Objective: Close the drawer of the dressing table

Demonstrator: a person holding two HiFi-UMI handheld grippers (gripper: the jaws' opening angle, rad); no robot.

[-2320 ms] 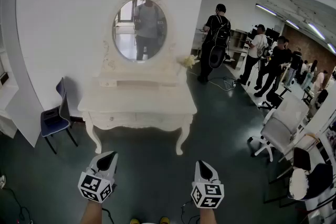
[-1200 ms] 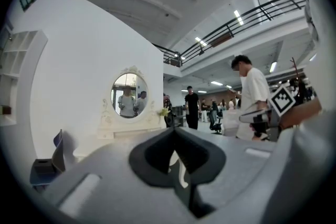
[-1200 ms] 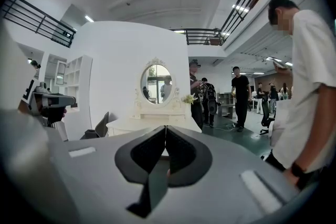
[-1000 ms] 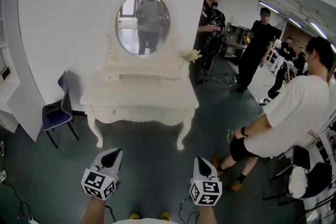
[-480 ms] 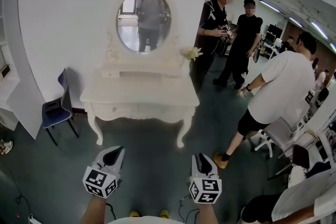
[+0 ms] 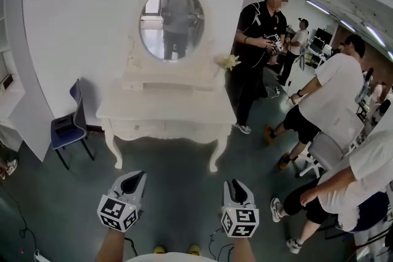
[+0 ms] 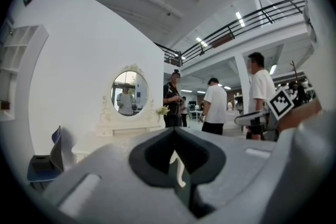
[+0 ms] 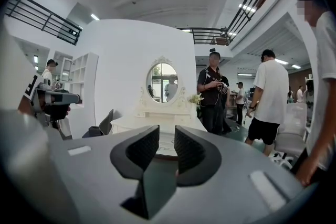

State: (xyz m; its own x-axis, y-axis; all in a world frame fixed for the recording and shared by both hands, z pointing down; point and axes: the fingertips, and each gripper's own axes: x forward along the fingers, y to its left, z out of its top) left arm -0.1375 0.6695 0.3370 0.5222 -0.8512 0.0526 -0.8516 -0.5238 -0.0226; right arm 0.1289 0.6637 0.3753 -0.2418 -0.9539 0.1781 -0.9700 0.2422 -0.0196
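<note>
The white dressing table (image 6: 166, 108) with its oval mirror (image 6: 172, 23) stands against the wall a few steps ahead. Its drawer front (image 6: 152, 128) shows under the top; from here I cannot tell how far out it stands. My left gripper (image 6: 134, 179) and right gripper (image 6: 236, 186) are held low in front of me, well short of the table, and both are empty. In the left gripper view the jaws meet at the tips. In the right gripper view a narrow gap shows between the pads (image 8: 143, 147), with the table (image 8: 157, 124) beyond.
A blue chair (image 6: 66, 127) stands left of the table. A person in black (image 6: 258, 52) stands right beside the table's right end. Two people in white shirts (image 6: 325, 101) (image 6: 362, 181) are at the right, along with office chairs. A small flower bunch (image 6: 230, 61) sits at the table's right end.
The people on the right have walked about; the person in black has come up beside the table, and another person has entered at lower right. My grippers have hardly moved.
</note>
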